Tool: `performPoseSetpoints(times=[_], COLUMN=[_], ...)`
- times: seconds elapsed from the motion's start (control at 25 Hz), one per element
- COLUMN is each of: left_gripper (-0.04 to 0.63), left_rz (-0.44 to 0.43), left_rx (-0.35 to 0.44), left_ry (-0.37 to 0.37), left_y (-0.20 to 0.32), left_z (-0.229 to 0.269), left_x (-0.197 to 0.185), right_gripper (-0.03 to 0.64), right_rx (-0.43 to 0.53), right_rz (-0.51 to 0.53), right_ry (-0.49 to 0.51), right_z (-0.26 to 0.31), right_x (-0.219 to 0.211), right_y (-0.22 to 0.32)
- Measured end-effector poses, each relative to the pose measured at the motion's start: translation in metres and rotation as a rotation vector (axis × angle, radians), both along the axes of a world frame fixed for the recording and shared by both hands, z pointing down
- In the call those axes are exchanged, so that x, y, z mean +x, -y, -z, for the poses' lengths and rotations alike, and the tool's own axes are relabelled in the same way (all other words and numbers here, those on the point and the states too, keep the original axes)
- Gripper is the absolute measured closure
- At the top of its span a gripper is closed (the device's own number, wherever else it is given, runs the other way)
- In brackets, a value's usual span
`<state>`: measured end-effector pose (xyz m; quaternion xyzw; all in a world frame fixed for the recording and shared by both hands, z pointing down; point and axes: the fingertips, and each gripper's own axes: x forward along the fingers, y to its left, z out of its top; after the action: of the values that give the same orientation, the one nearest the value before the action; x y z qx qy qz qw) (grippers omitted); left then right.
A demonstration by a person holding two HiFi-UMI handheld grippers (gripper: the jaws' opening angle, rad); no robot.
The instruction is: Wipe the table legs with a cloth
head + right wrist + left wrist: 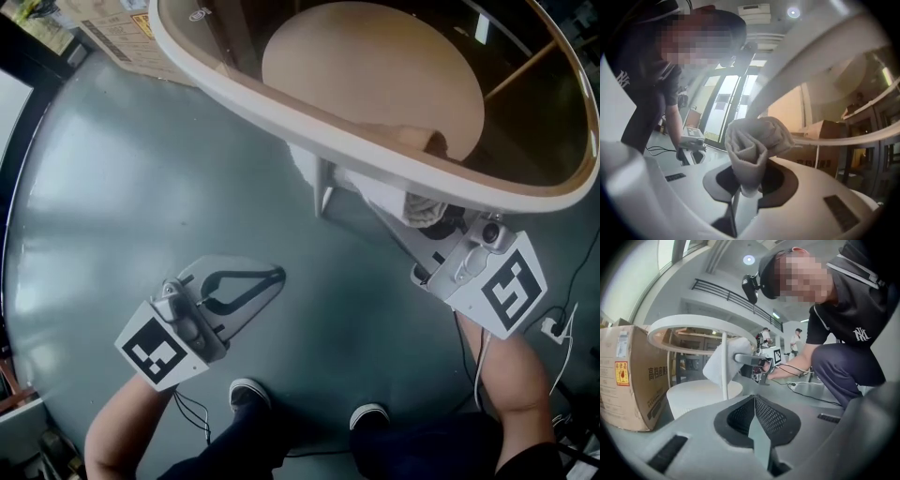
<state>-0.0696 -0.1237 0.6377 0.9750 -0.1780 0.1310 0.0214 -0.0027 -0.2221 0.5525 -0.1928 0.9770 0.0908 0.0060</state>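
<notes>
While the head view hides most of the cloth (419, 204) under the white rim of the round desk (281, 117), the right gripper view shows it plainly. It is a pale bunched roll clamped between the tongs of the right gripper (746, 187) and rises above their tips.

From the left gripper view the same cloth appears at the thin white desk leg (724, 373), high up under the rim. The leg crosses in front of the cloth, and whether the two touch cannot be told. That view also shows the tongs of the left gripper (754, 399) pressed together with nothing between them, low over the grey floor (122, 187) and well apart from the leg.

Only the head view shows the beige round shelf (375, 75) through the desk's glass top, and the person's two shoes (249, 394) near the bottom edge.

A cardboard box (623, 376) stands on the floor beside the desk, on the left gripper's side. A thin cable (478, 370) runs from the right gripper along the forearm.
</notes>
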Motion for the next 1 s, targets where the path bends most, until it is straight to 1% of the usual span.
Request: performPoseSetpoints(times=[0.12, 0.2, 0.32, 0.48, 0.64, 0.84, 1.0], left_gripper=[0.586, 0.588, 0.588, 0.586, 0.588, 0.588, 0.587], left_rz=[-0.005, -0.019, -0.061, -0.113, -0.126, -0.136, -0.142], left_rx=[0.017, 0.021, 0.032, 0.052, 0.065, 0.071, 0.068], left_ry=[0.002, -0.005, -0.007, 0.002, 0.006, 0.013, 0.023], left_y=[0.000, 0.000, -0.002, -0.005, 0.000, 0.002, 0.005], left_z=[0.009, 0.017, 0.029, 0.040, 0.045, 0.046, 0.045], left_x=[-0.003, -0.002, 0.004, 0.013, 0.016, 0.016, 0.013], right_gripper=[0.549, 0.549, 0.549, 0.549, 0.551, 0.551, 0.549], right_rx=[0.019, 0.028, 0.012, -0.011, -0.111, -0.197, -0.278], right_rz=[0.025, 0.049, 0.092, 0.120, 0.105, 0.100, 0.067], right_ry=[-0.016, -0.049, -0.114, -0.178, -0.227, -0.274, -0.306], right_z=[-0.001, -0.008, -0.025, -0.056, -0.100, -0.153, -0.186], right_x=[-0.004, -0.008, -0.013, -0.015, -0.015, -0.015, -0.015], right_y=[-0.007, -0.010, -0.016, -0.017, -0.008, -0.012, -0.008])
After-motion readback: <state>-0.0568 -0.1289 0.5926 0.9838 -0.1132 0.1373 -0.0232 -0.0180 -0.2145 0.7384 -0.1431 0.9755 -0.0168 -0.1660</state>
